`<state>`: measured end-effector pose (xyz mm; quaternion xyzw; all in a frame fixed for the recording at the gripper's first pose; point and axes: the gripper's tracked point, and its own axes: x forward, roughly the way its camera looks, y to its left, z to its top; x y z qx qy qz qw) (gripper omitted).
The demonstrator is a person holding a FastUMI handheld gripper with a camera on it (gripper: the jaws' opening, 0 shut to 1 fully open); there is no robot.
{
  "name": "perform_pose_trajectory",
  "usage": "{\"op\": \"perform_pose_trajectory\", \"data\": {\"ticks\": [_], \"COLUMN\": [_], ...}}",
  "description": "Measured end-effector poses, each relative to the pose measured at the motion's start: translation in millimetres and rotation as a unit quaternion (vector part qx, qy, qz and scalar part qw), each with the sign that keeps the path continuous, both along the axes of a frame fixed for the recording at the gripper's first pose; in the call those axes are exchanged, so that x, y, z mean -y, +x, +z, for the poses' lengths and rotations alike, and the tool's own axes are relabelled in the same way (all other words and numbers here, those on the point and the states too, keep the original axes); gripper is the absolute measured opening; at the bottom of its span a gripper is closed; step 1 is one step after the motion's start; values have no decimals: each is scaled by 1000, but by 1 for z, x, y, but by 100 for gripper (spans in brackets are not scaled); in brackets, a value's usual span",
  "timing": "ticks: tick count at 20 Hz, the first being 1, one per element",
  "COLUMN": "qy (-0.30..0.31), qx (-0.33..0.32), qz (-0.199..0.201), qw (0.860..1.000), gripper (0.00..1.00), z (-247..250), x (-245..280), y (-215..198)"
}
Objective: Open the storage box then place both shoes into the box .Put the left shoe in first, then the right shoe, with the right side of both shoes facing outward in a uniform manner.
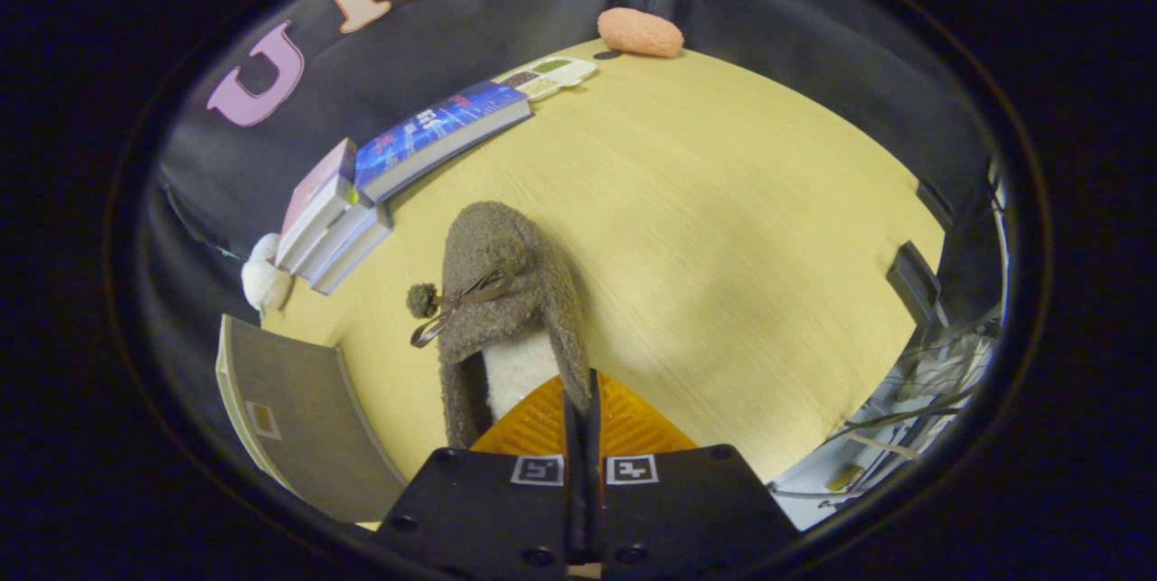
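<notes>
A brown fuzzy shoe with white lining and a brown bow with a pompom points away from me over the wooden table. My gripper is shut on the right side of its collar, both fingers pressing the rim near the heel. The shoe's shadow falls on the table to its right, so it seems lifted off the surface. The grey storage box stands to the left of my fingers, at the table's near left edge; I cannot tell whether it is open.
Beyond the shoe to the left lie stacked books and a blue book, with a small compartment tray and an orange fuzzy thing farther back. A white plush item sits beside the books. Clamps and cables line the right edge.
</notes>
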<state>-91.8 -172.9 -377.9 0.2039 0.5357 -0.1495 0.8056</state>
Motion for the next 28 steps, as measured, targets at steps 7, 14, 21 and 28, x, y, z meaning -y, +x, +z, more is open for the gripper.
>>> {"op": "perform_pose_trajectory", "data": {"ticks": [7, 14, 21, 28], "qy": [50, 118, 150, 156], "qx": [53, 93, 85, 56], "qz": [41, 111, 163, 170], "qw": [996, 982, 972, 971], "gripper": [3, 4, 3, 4], "z": [78, 139, 145, 123], "x": [-78, -181, -250, -275], "y": [29, 41, 20, -5]}}
